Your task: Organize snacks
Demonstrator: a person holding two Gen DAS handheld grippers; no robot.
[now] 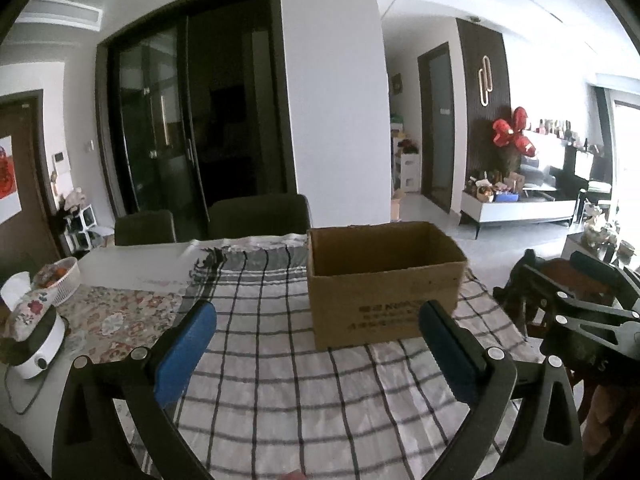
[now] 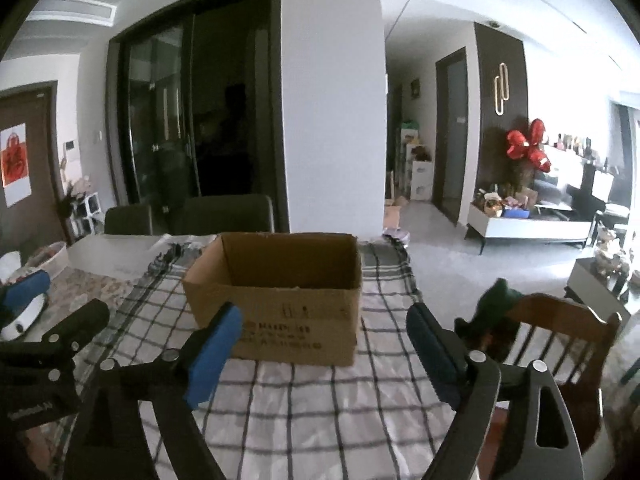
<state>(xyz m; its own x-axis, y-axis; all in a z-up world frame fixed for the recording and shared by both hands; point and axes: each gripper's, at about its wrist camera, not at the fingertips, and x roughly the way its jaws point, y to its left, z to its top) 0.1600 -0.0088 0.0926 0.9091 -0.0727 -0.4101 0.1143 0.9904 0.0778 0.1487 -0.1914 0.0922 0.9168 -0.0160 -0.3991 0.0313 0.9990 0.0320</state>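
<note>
An open brown cardboard box (image 1: 384, 284) (image 2: 280, 300) stands on the white-and-black checked cloth (image 1: 280, 380) (image 2: 320, 392) that covers the table. My left gripper (image 1: 316, 312) is open, its blue pads wide apart with nothing between them, a little short of the box and to its left. My right gripper (image 2: 324, 316) is open too and holds nothing, its pads either side of the box's front face but nearer than it. The right gripper's body (image 1: 576, 312) shows at the right of the left wrist view. No snack is visible on the cloth or inside the box.
A floral mat (image 1: 116, 316), a small white appliance (image 1: 38, 344) and a white basket (image 1: 64, 280) lie at the table's left. Two dark chairs (image 1: 256, 216) stand behind the table, a wooden chair (image 2: 560, 340) at its right. Beyond are a dark sliding door and a living room.
</note>
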